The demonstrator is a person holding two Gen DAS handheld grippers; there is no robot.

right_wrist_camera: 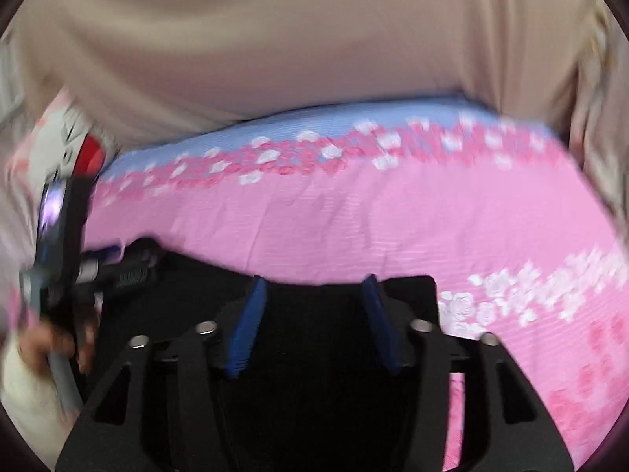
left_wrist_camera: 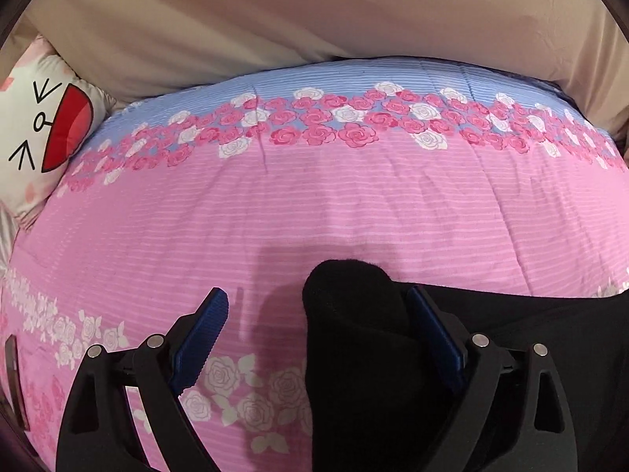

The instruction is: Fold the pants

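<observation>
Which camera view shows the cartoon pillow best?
The left wrist view: the cartoon pillow is sharp at the left edge, with its drawn face and red mouth visible. In the right wrist view it is only a blurred, partly hidden patch.

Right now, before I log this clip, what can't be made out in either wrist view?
- Black fabric pants: mostly cut off by left view's bottom edge and gripper; fold state unknown.
- Right gripper: motion blur, black on black; grasp unclear.
- Left gripper in right view: smeared.
</observation>
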